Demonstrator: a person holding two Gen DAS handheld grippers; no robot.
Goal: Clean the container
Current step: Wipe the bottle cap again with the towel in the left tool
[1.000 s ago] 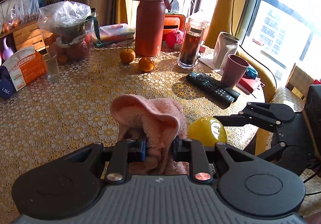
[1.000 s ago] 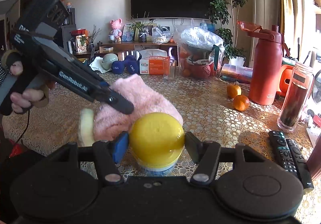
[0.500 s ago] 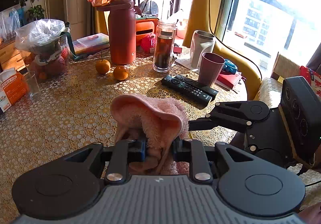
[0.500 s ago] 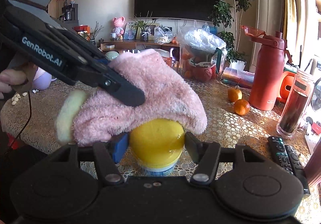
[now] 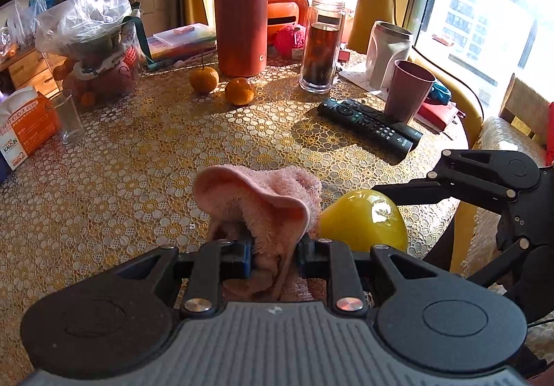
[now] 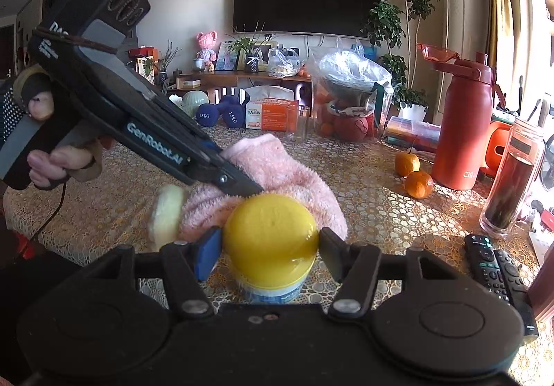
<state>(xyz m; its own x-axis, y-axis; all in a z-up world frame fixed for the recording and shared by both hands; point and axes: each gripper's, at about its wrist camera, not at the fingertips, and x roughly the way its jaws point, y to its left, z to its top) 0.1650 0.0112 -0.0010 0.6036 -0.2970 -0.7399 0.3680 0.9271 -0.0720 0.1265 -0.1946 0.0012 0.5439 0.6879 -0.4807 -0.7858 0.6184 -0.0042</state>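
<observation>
container [image 5: 363, 221], yellow-lidded, sits at 4 o'clock of the pink cloth [image 5: 263, 202] in the left wrist view, over the lace table [image 5: 138, 161]. left gripper [image 5: 273, 252] pinches the cloth. right gripper's arm reaches in from 3 o'clock.

right wrist view: right gripper [image 6: 270, 249] clamps the container's lid [image 6: 270, 230] on both sides. cloth touches the lid at 11 o'clock. a hand [image 6: 62, 157] holds the left gripper.

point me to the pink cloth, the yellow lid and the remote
pink cloth [image 5: 263, 199], left wrist view, top fold.
yellow lid [image 6: 271, 230], right wrist view, centre of dome.
remote [image 5: 363, 123], left wrist view, button face.
</observation>
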